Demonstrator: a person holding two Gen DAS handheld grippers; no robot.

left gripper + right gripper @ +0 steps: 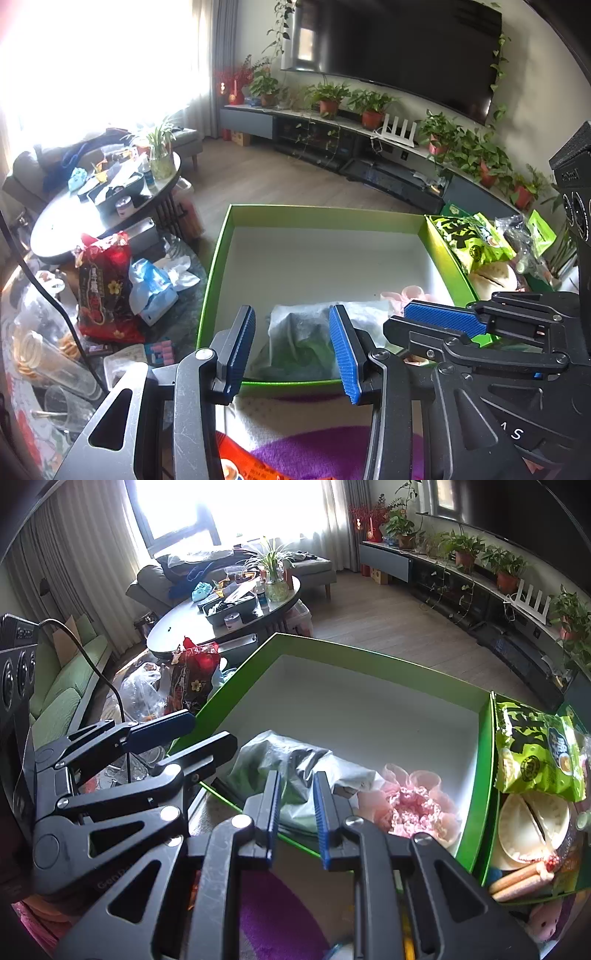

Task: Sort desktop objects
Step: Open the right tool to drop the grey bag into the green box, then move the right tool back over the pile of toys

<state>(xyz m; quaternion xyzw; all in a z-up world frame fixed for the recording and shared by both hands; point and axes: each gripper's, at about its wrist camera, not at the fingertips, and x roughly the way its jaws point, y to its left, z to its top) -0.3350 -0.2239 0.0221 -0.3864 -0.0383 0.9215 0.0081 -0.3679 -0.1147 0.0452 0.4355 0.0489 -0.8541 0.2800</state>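
Note:
A wide green box (pixel 218 258) with a white floor lies ahead of both grippers. Inside it, near the front wall, sits a cloudy plastic bag of green stuff (pixel 299 332) (pixel 288 764), with a pink ruffled item (pixel 410 805) (pixel 402 295) to its right. My left gripper (pixel 291 350) stands open over the front wall, the bag showing beyond its gap, untouched. My right gripper (pixel 297 812) has a narrow gap between its pads, just short of the bag and pressing on nothing. Each gripper shows in the other's view: the right gripper (pixel 399 318), the left gripper (pixel 192 738).
A second green box (pixel 487 812) at the right holds a green snack packet (pixel 535 753), pale round buns (pixel 528 827) and sausages (pixel 517 882). At the left lie a red snack bag (pixel 103 291), a blue tissue pack (pixel 151 291) and glassware. A purple cloth (pixel 332 450) lies below the grippers.

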